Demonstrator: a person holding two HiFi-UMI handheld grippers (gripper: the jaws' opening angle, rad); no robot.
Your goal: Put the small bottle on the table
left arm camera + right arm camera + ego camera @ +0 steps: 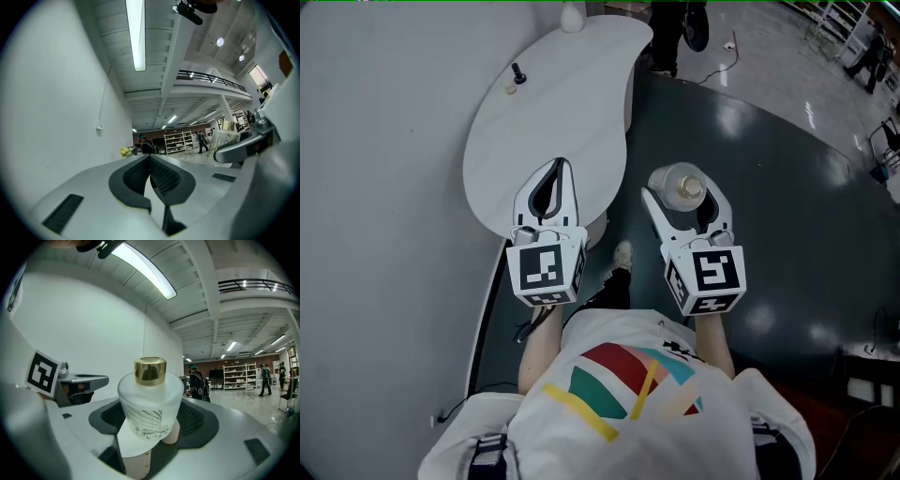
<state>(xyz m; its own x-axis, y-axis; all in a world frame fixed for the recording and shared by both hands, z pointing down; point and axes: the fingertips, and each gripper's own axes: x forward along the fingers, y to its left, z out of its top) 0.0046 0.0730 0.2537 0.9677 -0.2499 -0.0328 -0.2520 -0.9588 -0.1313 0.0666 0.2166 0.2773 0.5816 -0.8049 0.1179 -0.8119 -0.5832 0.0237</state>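
- We look from the head steeply down, close over left gripper (559, 169), right gripper (684, 194) and table (553, 103).
- Each gripper view sits low behind its jaws, facing forward; we find the shelves (180, 140) (239, 376) in both.

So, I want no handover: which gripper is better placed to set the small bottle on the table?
Right. The right gripper clamps the small frosted-glass bottle with gold cap, just off the white rounded table. The left gripper, over the table, is shut and empty.
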